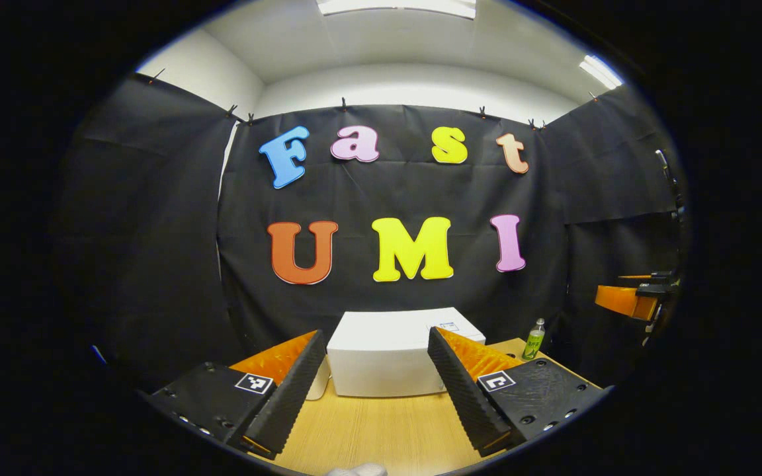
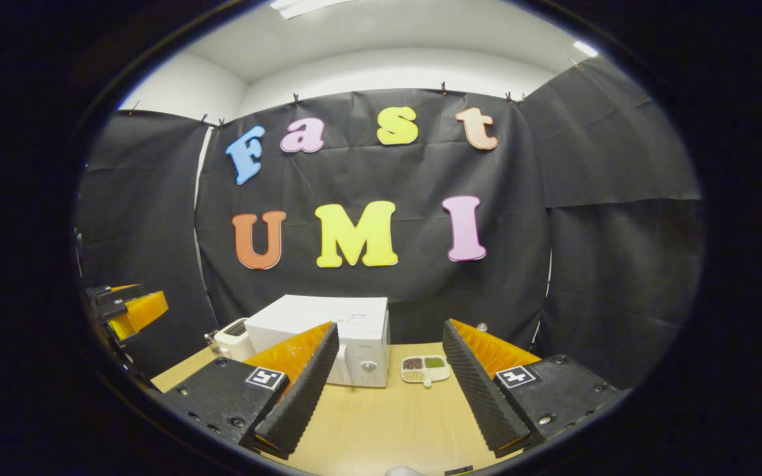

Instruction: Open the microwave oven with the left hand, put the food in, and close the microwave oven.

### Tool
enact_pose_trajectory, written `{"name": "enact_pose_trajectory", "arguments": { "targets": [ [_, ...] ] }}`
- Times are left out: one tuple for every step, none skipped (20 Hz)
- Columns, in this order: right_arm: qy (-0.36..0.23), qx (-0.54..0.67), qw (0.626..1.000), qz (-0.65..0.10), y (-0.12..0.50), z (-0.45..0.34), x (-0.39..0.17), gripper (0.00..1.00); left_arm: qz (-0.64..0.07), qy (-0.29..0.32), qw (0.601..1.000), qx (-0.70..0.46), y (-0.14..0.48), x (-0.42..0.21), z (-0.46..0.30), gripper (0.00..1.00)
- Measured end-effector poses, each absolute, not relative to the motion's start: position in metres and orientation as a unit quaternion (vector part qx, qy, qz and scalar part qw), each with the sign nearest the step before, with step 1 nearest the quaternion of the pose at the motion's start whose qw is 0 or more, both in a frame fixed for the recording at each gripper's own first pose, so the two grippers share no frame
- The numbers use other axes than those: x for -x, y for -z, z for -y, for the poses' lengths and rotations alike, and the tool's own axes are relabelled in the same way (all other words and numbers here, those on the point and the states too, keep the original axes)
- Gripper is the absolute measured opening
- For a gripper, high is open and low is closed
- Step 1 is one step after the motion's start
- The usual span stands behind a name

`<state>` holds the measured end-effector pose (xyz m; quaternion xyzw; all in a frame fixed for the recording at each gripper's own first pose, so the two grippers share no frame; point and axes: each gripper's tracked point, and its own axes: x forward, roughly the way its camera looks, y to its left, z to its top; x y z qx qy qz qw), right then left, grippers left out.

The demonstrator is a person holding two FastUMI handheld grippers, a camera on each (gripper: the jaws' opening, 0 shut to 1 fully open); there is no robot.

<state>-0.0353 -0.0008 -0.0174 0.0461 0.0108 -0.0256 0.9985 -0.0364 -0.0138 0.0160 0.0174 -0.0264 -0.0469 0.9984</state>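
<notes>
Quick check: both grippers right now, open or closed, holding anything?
Left gripper: open, holding nothing, pointed at the microwave oven.
Right gripper: open, holding nothing; the food tray lies on the table ahead.

Booth bkgd: I'm seeing black cloth (image 1: pixel 156 218) hanging on three sides, clipped along its top edge. White wall (image 1: pixel 414 86) and ceiling (image 2: pixel 381 33) are showing above it. Ceiling light panels (image 1: pixel 397 6) are glowing overhead. A light wood tabletop (image 1: pixel 381 430) is running along the bottom, w/ cloth behind.
</notes>
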Motion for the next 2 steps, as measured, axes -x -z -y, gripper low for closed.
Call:
{"name": "enact_pose_trajectory", "arguments": {
  "targets": [
    [0.026,-0.046,0.999,-0.011,0.0179,0.0013,0.034,0.92,0.026,0.049,0.998,-0.018,-0.0146,0.0344,0.0164,0.96],
    [0.025,-0.045,0.999,-0.011,0.0179,0.0013,0.0329,1.0,0.026,0.05,0.998,-0.018,-0.0146,0.0326,0.0175,0.96]
  ]
}}
